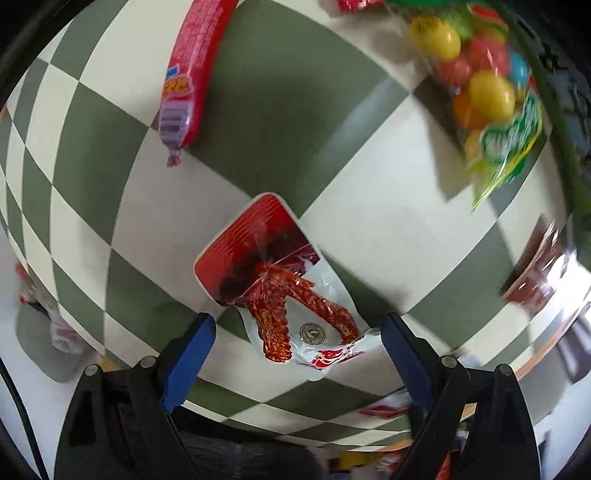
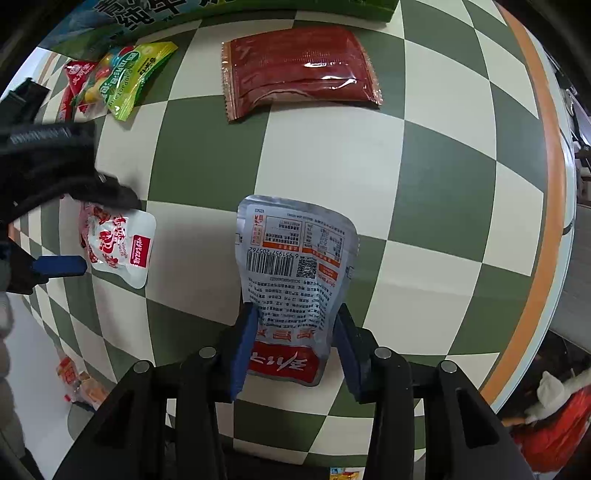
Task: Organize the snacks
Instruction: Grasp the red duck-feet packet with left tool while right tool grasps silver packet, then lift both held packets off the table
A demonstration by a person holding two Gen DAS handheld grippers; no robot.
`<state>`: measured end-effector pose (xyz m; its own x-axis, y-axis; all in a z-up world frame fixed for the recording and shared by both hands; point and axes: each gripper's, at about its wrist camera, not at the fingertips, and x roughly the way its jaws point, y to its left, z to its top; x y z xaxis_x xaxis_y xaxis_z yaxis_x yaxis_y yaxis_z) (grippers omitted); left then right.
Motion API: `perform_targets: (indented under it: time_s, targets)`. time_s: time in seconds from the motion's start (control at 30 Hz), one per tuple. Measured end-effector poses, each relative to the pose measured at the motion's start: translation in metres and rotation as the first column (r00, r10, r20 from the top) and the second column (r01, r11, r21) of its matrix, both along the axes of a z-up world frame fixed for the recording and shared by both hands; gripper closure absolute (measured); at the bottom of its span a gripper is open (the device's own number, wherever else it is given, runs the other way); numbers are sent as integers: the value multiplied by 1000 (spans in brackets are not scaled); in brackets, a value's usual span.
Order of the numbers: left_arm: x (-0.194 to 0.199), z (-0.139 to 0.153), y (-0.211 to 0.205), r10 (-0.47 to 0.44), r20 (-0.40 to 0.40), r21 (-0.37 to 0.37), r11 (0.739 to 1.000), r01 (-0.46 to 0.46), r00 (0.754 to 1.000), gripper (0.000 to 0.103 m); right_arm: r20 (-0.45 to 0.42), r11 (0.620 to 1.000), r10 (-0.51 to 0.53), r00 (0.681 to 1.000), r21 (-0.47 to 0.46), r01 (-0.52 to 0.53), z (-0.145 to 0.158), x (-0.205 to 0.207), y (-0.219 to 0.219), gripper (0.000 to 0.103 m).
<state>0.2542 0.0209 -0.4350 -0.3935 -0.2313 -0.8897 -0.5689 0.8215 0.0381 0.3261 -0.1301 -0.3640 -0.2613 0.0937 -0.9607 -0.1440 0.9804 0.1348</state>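
A green-and-cream checkered table [image 2: 332, 155] with an orange rim is seen in both views. In the right wrist view, the right gripper [image 2: 295, 332] is found clamped on a silver snack pouch [image 2: 295, 258], its blue fingers [image 2: 243, 343] pressed against the two sides of the pouch's narrowed lower part; the pouch is turned printed-back up, with a barcode and small text showing. In the left wrist view, the left gripper [image 1: 295, 332] is seen with its blue fingers [image 1: 192, 354] spread wide apart, poised over a red-and-white chicken-feet pouch [image 1: 273, 280] that lies flat on the table between and just ahead of the fingertips; contact between fingers and pouch cannot be confirmed. A pink sausage stick [image 1: 192, 77] is noted toward the upper left of that view, and a bag of coloured candy balls [image 1: 480, 88] at the upper right, blurred. In the right wrist view a dark red flat packet [image 2: 299, 70] is recorded lying near the far edge, just beside a green box [image 2: 221, 14].
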Motion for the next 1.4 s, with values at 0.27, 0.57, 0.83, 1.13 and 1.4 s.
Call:
perform_targets:
  time_s: [0.27, 0.57, 0.83, 1.13, 1.4]
  targets:
    - [-33, 6, 2, -164, -11, 46, 985, 164, 986, 11, -5, 999, -20, 1000, 29, 20, 6, -3, -24, 58]
    - [-38, 6, 27, -70, 67, 11, 998, 70, 995, 14, -50, 991, -117, 992, 53, 119, -12, -1, -43, 49]
    - [-33, 24, 15, -171, 141, 56, 985, 164, 975, 51, -102, 956, -265, 959, 102, 275, -15, 9, -72, 49]
    - [-41, 35, -27, -484, 167, 163, 873, 460, 859, 51, -97, 973, -198, 975, 100, 207, -13, 27, -59, 31]
    - [-62, 25, -38, -496, 153, 171, 865, 471, 855, 51, 22, 999, -48, 999, -25, 48, -14, 12, -29, 29]
